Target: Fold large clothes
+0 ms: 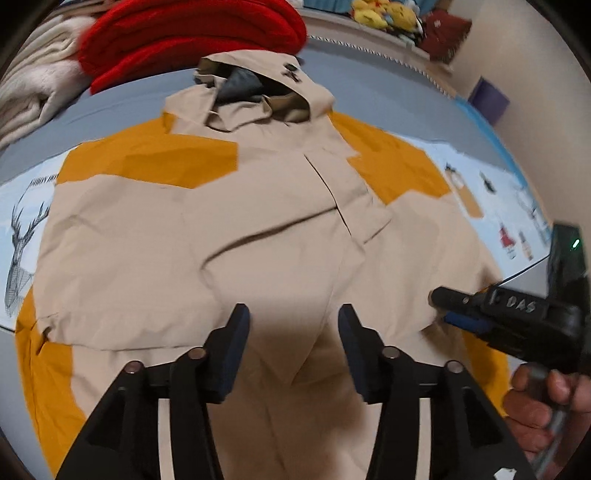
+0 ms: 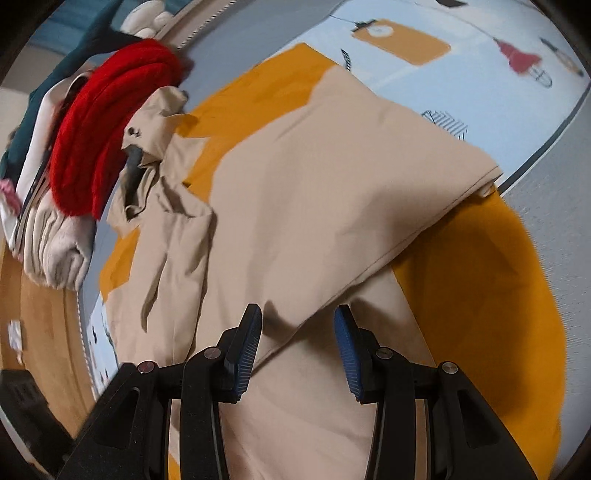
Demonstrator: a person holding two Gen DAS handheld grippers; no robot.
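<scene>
Jacket (image 1: 258,229) lies flat beside red knit (image 1: 192,40); both jaws gape above it, holding nothing.

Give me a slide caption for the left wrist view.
Open left hand-held gripper above a beige-and-mustard jacket spread on the bed, red blanket behind.

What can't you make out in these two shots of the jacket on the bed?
- Jacket hem: cut off by the bottom edge and the left gripper, left wrist view.
- Right gripper: whether its pads touch the fabric; motion blur, right wrist view.
- Small emblem on the hood: too small and blurred.
- Clothes under the red knit: hidden by it.
</scene>
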